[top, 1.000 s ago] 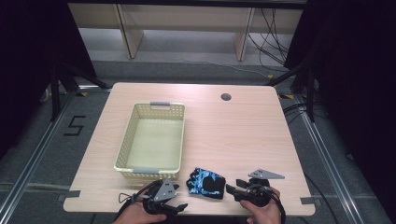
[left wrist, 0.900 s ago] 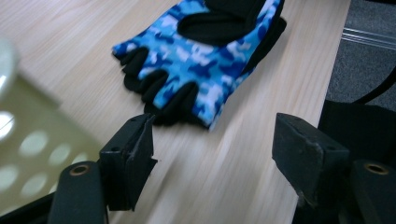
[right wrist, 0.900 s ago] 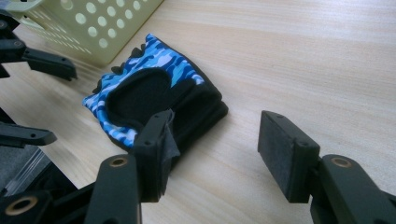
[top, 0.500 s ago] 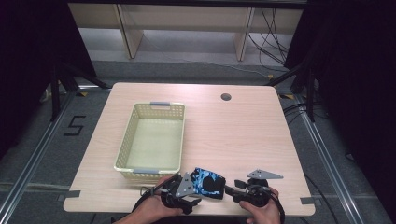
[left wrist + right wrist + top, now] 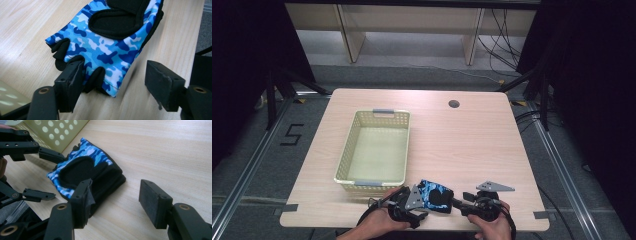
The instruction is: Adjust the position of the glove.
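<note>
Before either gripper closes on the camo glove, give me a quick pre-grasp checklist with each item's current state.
1. Left gripper open: ok.
2. Right gripper open: ok.
3. Glove flat on the table, outside the basket: ok.
4. Glove's finger end between the left jaws: ok, one jaw already at the fabric.
5. Glove's cuff end between the right jaws: not ok, only its edge sits by one jaw.
6. Basket empty: ok.

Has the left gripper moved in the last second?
Yes. In the high view the left gripper has shifted right along the table's near edge, from below the basket's near-left part to beside the camouflage glove.
</note>
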{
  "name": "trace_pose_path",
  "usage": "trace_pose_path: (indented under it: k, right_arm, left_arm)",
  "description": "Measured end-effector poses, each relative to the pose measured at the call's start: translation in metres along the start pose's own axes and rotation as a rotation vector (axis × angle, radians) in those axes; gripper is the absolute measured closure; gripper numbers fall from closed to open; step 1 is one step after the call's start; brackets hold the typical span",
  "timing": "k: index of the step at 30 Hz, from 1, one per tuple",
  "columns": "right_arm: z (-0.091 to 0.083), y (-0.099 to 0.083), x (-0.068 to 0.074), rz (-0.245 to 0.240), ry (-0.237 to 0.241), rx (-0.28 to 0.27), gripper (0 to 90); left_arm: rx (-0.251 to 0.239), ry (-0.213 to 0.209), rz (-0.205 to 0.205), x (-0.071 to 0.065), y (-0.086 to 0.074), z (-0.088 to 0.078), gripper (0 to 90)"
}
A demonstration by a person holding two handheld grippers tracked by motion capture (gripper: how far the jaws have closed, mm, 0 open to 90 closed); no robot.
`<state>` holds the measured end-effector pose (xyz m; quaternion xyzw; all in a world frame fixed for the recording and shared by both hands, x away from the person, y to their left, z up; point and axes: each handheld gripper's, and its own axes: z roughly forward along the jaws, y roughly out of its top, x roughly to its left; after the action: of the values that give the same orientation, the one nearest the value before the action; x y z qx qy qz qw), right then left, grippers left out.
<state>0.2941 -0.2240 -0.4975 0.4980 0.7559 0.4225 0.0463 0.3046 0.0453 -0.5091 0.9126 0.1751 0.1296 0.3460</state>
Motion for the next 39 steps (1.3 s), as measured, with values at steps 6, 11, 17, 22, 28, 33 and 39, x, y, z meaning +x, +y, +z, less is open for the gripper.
trace_pose_path:
  k: [6,11,17,22,28,33,39]
  right_arm:
    - [0.001,0.0,-0.002,0.008,0.003,-0.008,44.3]
    - [0.0,0.0,-0.004,0.035,0.0,-0.012,46.4]
    - [0.0,-0.002,-0.006,0.087,0.015,-0.021,51.3]
    - [0.006,-0.004,-0.006,0.111,0.022,-0.016,55.3]
    - [0.017,-0.006,-0.004,0.134,0.025,0.005,58.1]
    - [0.024,-0.008,-0.007,0.2,0.081,-0.021,67.9]
    - [0.027,-0.009,-0.011,0.192,0.118,-0.048,84.4]
  left_arm:
    - [0.008,-0.013,-0.014,0.0,0.003,0.0,52.2]
    - [0.004,0.001,0.015,-0.003,0.002,0.0,70.9]
    - [0.006,0.009,0.051,-0.005,0.002,-0.001,74.6]
    - [0.007,0.018,0.055,-0.006,0.002,-0.001,75.4]
    - [-0.004,0.021,0.061,-0.008,0.001,-0.001,75.8]
    - [-0.013,0.021,0.069,-0.008,0.001,0.0,76.1]
    - [-0.016,0.025,0.087,-0.007,0.001,-0.001,76.8]
